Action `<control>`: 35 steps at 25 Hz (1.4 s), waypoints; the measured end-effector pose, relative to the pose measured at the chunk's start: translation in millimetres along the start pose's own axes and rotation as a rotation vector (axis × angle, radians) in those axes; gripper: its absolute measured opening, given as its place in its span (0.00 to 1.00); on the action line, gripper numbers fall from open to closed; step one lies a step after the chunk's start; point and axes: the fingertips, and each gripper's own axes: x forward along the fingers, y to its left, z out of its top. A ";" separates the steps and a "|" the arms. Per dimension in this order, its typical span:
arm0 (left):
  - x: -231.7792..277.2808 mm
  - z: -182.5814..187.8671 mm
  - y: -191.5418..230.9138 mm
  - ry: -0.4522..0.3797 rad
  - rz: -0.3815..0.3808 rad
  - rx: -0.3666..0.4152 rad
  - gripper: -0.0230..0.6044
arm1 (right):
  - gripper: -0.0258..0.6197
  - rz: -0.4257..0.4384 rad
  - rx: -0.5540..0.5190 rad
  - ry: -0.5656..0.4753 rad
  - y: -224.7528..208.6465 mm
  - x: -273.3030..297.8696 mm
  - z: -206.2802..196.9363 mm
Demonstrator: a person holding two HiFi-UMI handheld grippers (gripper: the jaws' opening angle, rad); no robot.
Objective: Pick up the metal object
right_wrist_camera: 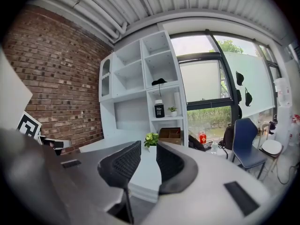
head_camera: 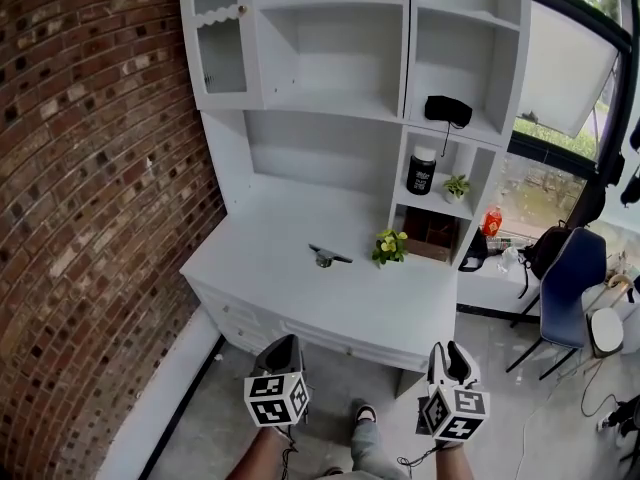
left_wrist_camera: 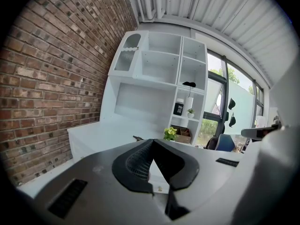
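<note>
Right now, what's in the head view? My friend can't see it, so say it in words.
A small metal object lies on a white desk with shelves, beside a brick wall. A little yellow-flowered plant stands right of it. The left gripper and right gripper are low, short of the desk, both empty.

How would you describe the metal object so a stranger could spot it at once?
Find the white desk under the shelves, beside the brick wall. Near the middle of its top, left of the yellow-flowered plant, lies the metal object. It alone is dark, low and thin.
</note>
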 end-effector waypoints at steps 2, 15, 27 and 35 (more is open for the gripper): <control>13.1 2.7 0.5 -0.003 0.008 -0.001 0.05 | 0.20 0.013 -0.005 0.000 -1.9 17.0 3.2; 144.0 30.3 1.1 0.002 0.075 -0.031 0.05 | 0.20 0.108 -0.044 0.029 -27.0 166.2 38.3; 238.7 55.8 9.5 0.022 0.172 -0.025 0.05 | 0.20 0.212 -0.047 0.059 -45.1 289.9 60.6; 260.7 58.3 29.8 0.061 0.226 -0.022 0.05 | 0.20 0.250 -0.029 0.094 -41.0 330.5 55.4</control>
